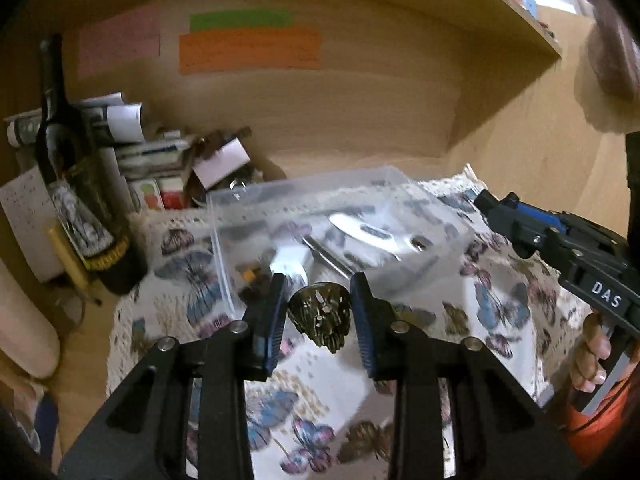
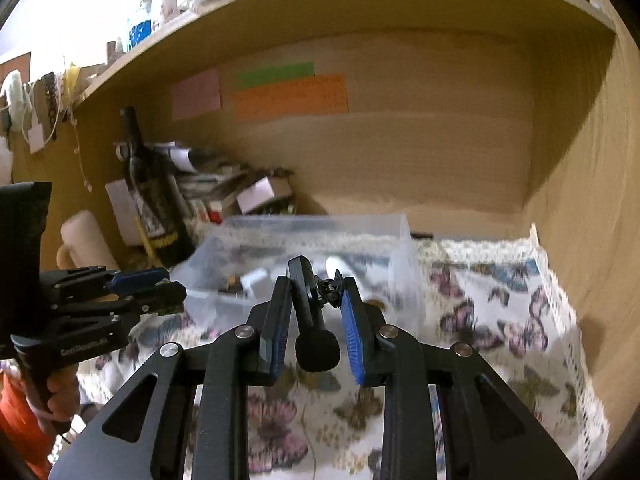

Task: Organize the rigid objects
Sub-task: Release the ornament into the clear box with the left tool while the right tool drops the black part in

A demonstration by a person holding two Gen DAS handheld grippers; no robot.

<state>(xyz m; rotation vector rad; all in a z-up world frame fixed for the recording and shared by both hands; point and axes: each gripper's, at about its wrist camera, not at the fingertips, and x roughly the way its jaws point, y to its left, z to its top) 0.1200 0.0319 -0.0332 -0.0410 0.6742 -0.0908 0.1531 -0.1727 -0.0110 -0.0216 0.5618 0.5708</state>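
Observation:
My left gripper [image 1: 319, 292] is shut on a small bronze perforated metal cup [image 1: 321, 315], held above the butterfly cloth just in front of the clear plastic bin [image 1: 224, 240]. My right gripper [image 2: 314, 294] is shut on a black clip-on microphone [image 2: 318, 334] with a foam ball end, held in front of the same bin [image 2: 404, 248]. The bin holds a white charger [image 1: 290, 260], a white knife-like piece [image 1: 360, 230] and small dark items. The right gripper shows at the right of the left wrist view [image 1: 496, 216]; the left one shows at the left of the right wrist view [image 2: 160, 284].
A dark wine bottle [image 1: 76, 184] stands at the left beside stacked papers and boxes [image 1: 152, 156]. The wooden back wall carries coloured paper notes [image 1: 248, 48]. A shelf [image 1: 520, 20] hangs overhead. The butterfly cloth [image 1: 320, 400] covers the desk surface.

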